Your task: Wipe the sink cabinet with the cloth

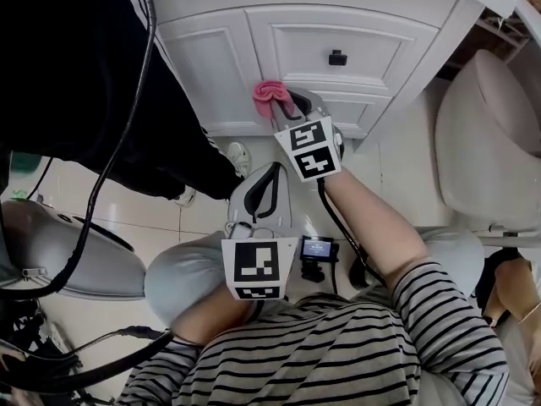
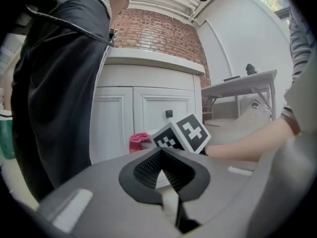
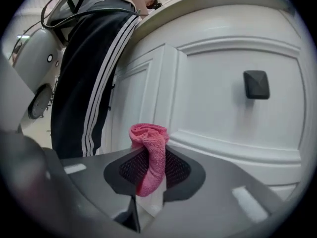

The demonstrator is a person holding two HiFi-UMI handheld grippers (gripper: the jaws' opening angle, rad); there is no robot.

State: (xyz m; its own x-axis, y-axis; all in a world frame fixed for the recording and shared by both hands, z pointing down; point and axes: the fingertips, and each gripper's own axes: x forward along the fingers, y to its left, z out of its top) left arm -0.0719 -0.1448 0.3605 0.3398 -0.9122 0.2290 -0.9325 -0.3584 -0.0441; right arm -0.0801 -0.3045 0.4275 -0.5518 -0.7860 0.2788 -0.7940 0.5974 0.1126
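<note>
My right gripper (image 1: 287,106) is shut on a bunched pink cloth (image 3: 150,152), which pokes out past the jaw tips. The cloth (image 1: 271,96) is pressed against the white sink cabinet (image 1: 338,32), at the moulding below the panel with the square black knob (image 3: 256,84). In the left gripper view the cloth (image 2: 139,140) shows beside the right gripper's marker cube. My left gripper (image 1: 264,189) hangs back, nearer the person's body and away from the cabinet; its jaws meet with nothing between them.
A second person in black trousers with white stripes (image 3: 94,78) stands close at the cabinet's left. A toilet (image 1: 486,142) stands to the right. A grey-white machine body (image 1: 59,252) and black cables (image 1: 118,159) lie on the tiled floor at the left.
</note>
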